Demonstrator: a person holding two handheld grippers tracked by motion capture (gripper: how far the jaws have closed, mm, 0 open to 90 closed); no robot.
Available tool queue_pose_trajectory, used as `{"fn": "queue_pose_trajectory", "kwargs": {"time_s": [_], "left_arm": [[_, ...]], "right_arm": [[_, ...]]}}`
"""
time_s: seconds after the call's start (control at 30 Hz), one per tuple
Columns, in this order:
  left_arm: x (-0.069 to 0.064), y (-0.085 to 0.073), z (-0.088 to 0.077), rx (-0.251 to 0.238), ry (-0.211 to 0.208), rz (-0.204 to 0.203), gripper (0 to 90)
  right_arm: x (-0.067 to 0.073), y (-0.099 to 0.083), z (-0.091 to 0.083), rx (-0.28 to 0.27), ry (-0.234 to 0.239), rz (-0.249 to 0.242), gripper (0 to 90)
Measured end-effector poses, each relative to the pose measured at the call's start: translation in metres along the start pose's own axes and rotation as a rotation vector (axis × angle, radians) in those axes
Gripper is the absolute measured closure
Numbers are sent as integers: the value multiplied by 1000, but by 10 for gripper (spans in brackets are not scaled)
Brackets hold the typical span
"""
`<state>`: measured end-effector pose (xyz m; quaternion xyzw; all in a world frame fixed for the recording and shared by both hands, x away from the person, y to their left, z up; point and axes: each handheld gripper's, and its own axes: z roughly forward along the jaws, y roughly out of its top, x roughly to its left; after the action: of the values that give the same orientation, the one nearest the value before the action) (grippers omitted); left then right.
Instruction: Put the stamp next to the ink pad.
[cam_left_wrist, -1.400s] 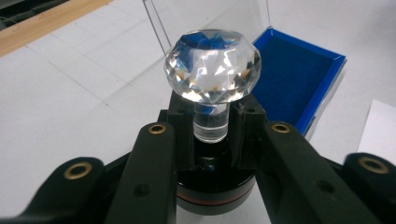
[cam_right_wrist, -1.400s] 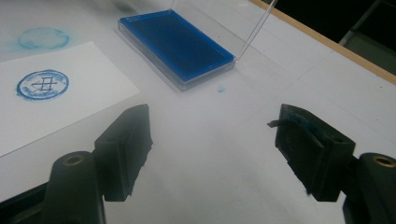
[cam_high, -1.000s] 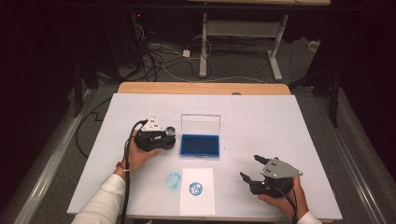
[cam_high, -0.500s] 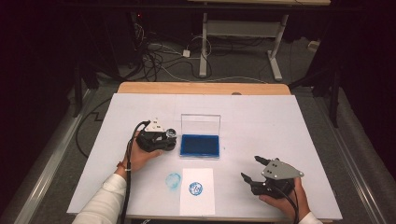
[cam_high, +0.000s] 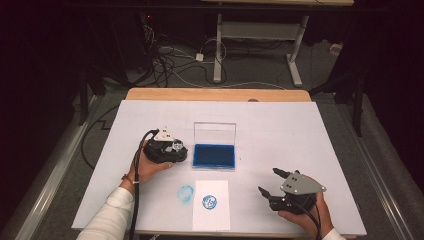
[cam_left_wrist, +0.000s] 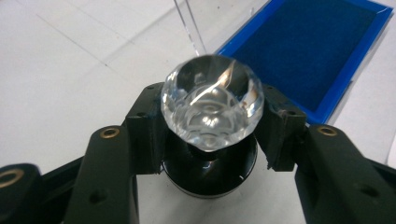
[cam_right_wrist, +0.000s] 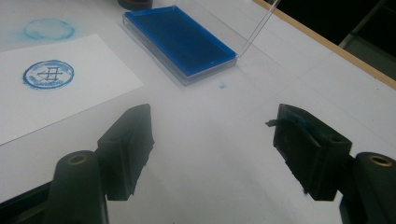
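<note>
White table (cam_high: 310, 135) under me: the stamp (cam_left_wrist: 212, 109) stands just left of the blue ink pad (cam_high: 215, 155), between my left gripper (cam_left_wrist: 212, 140) pads, whose jaws have just been opening, apparently loose around it. My right gripper (cam_high: 272, 183) hovers half open, holding nothing, beside the stamped paper (cam_high: 211, 205).

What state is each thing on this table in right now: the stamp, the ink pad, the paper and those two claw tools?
Stamp: upright on the table beside the ink pad, between the left gripper's jaws.
Left gripper: jaws have just been opening, pads off the stamp.
Right gripper: open, nothing between its jaws.
Ink pad: clear lid raised, blue pad uncovered.
Paper: flat, one round blue print on it.
Table: a faint blue ring left of the paper.
</note>
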<state>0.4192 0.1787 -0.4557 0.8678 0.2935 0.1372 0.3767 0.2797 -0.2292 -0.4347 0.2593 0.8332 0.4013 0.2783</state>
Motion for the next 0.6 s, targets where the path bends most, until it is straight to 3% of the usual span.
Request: {"fn": "queue_pose_trajectory", "kwargs": {"time_s": [0.27, 0.6], "left_arm": [[-5, 4, -6, -32, 45, 20, 372], [-8, 6, -10, -79, 83, 6, 167]], "right_arm": [[1, 0, -1, -4, -1, -5, 286], [1, 1, 0, -1, 1, -6, 284]]}}
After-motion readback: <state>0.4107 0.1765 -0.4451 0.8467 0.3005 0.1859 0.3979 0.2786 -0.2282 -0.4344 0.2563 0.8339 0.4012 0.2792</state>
